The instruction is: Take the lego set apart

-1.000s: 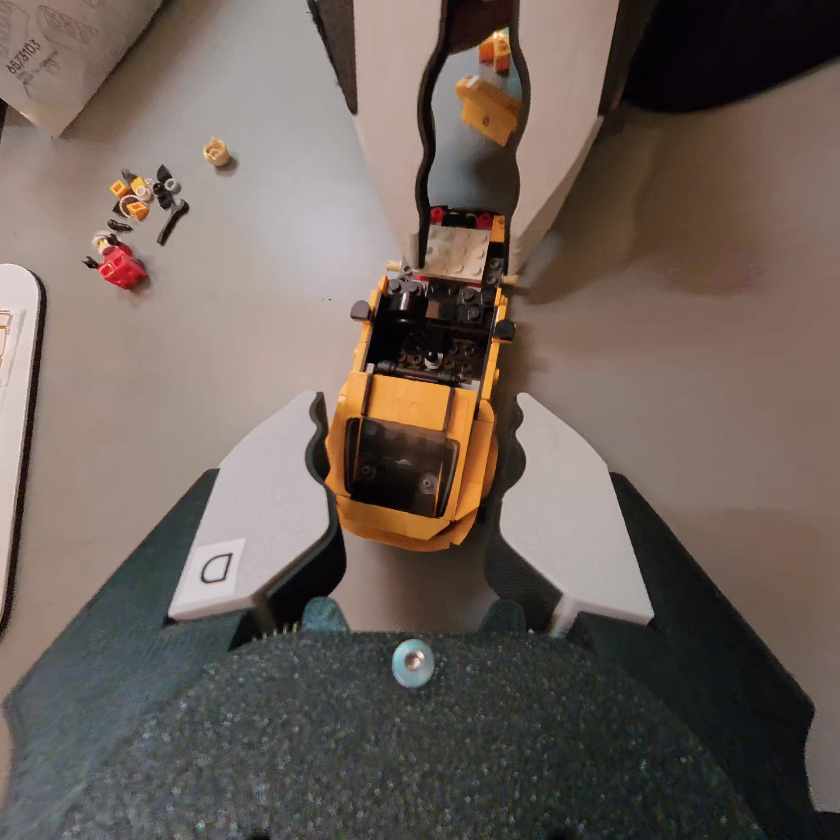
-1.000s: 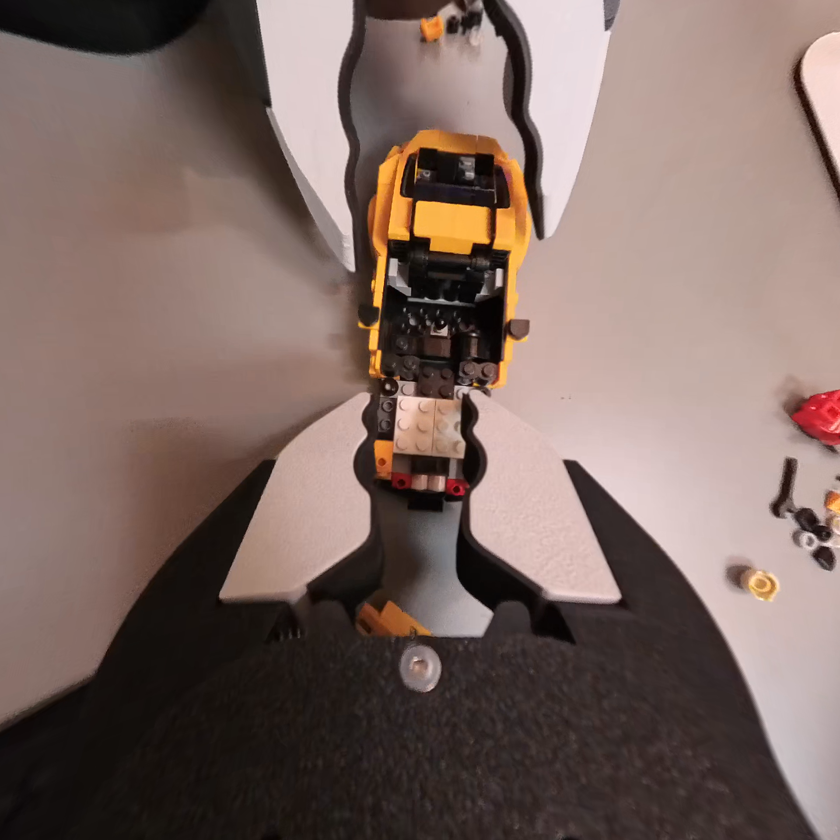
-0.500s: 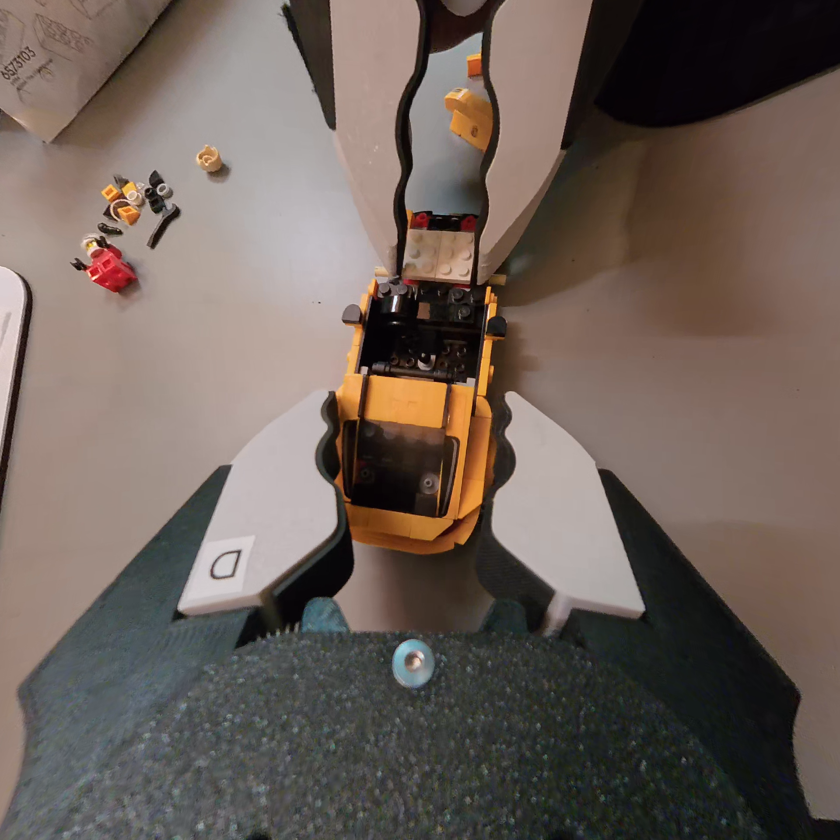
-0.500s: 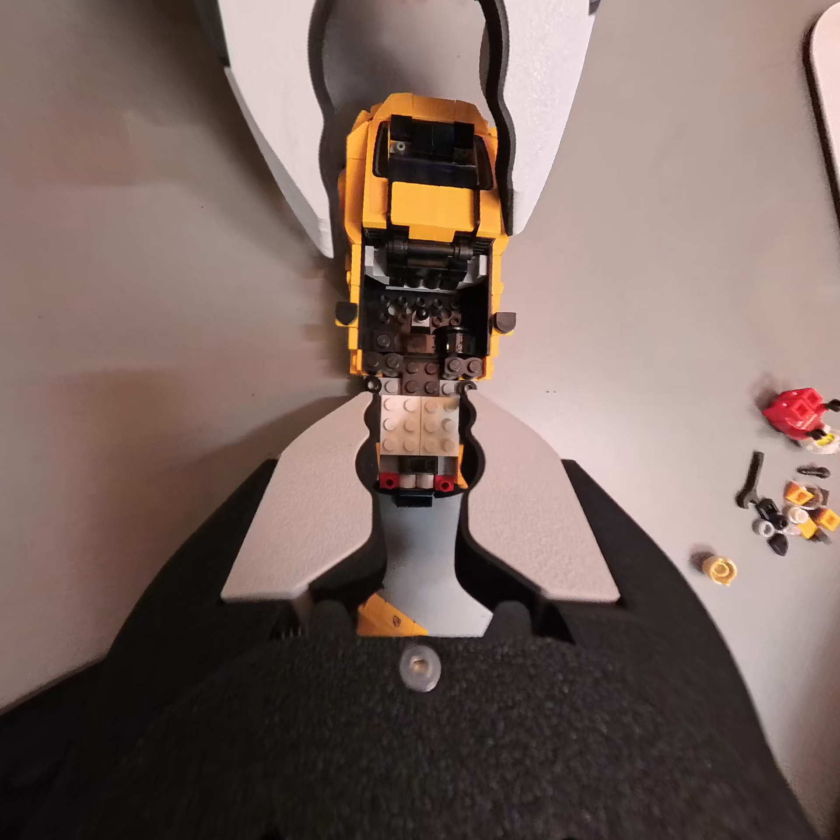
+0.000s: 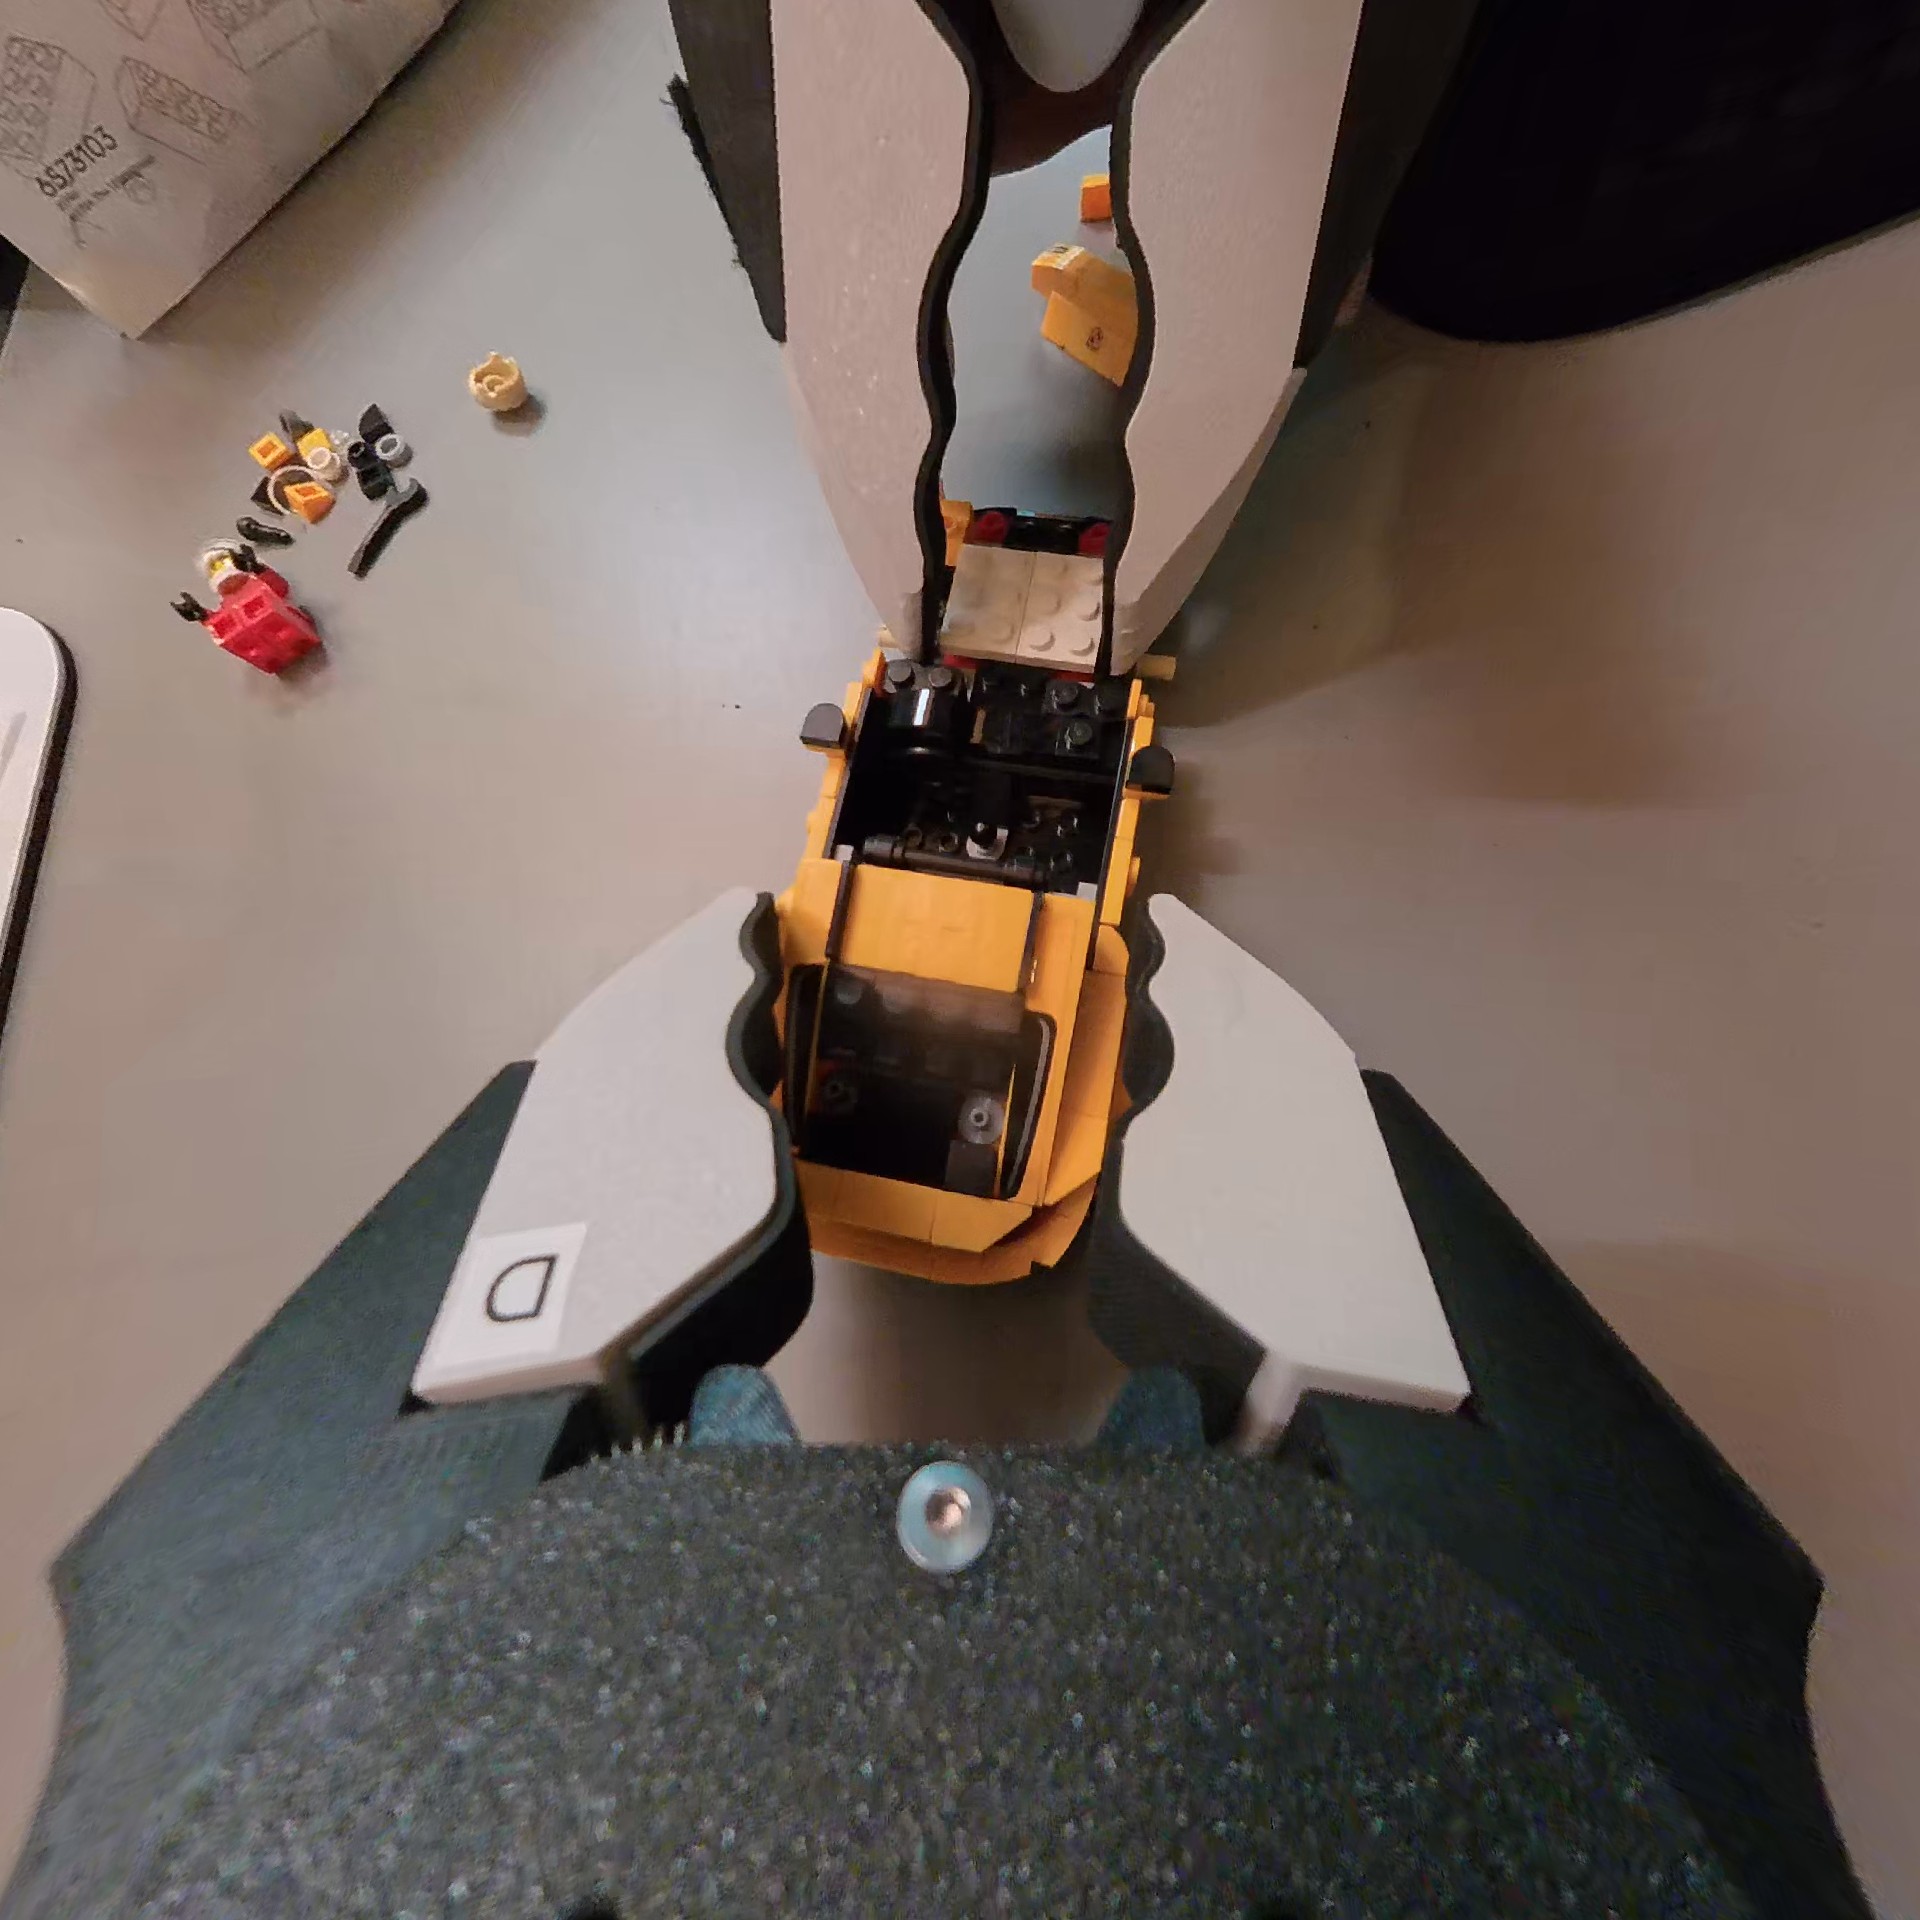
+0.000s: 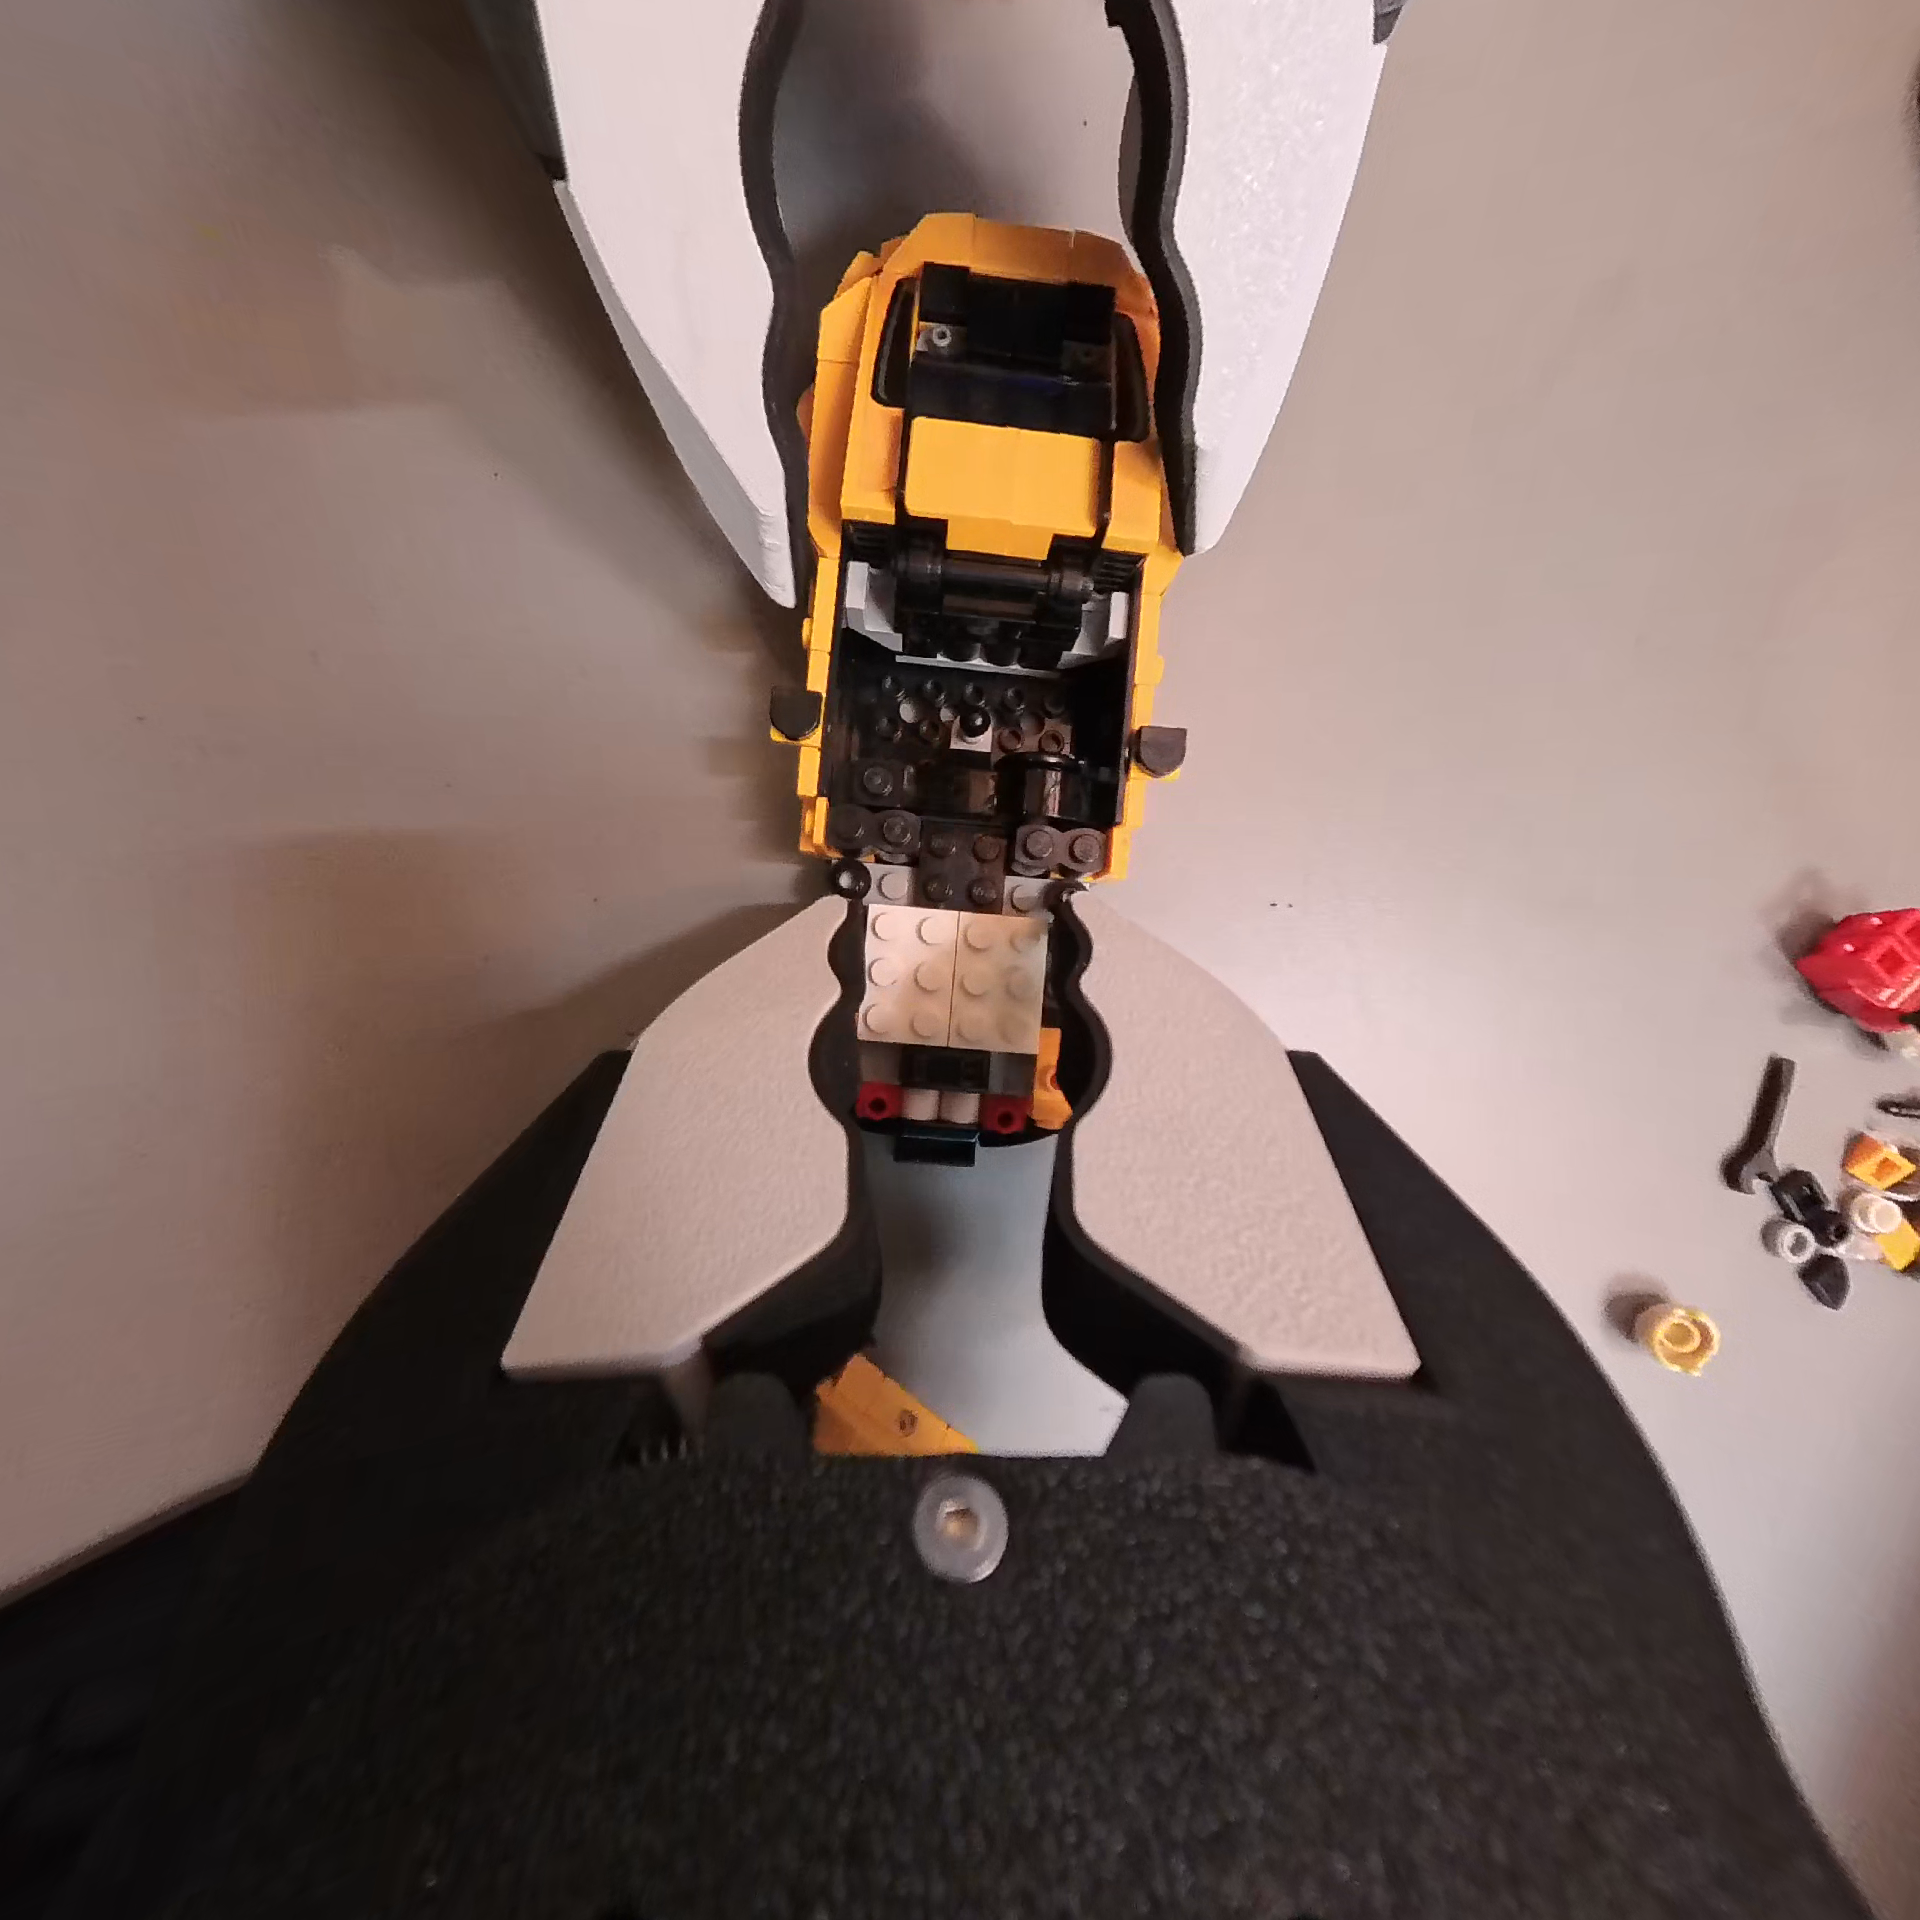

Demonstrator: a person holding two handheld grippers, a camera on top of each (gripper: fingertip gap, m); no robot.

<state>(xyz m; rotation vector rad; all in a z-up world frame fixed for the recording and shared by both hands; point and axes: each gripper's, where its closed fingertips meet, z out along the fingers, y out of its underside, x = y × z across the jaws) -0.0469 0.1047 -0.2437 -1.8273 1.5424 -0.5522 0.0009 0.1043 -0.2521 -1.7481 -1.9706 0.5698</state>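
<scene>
A yellow lego car (image 5: 935,925) with an open black cockpit lies on the grey table. My left gripper (image 5: 951,914) is shut on its front end, with the pads against both sides by the dark windscreen. My right gripper (image 5: 1023,634) comes in from the far side and is shut on the rear end, around the light grey plates (image 5: 1023,608). In the right wrist view, the right gripper (image 6: 956,925) clamps the grey plates (image 6: 951,977), with the red tail studs between its fingers. The left gripper (image 6: 992,566) holds the far end of the car (image 6: 997,478).
A heap of small loose pieces (image 5: 312,488), a red piece (image 5: 255,629) and a tan round piece (image 5: 497,379) lie to the left. Loose yellow parts (image 5: 1091,301) lie behind the right gripper. A printed paper bag (image 5: 177,135) sits at the far left and a white board (image 5: 26,748) at the left edge. The gap from one gripper's tips to the other's is roughly 6 cm. From the right gripper's tips to the tan round piece (image 5: 497,379) is close to 15 cm. It turns up in the right wrist view (image 6: 1676,1336) as well.
The left fingers have closed in a little on the car's front. The right fingers have narrowed on the rear. The car now sits straighter between the two grippers.
</scene>
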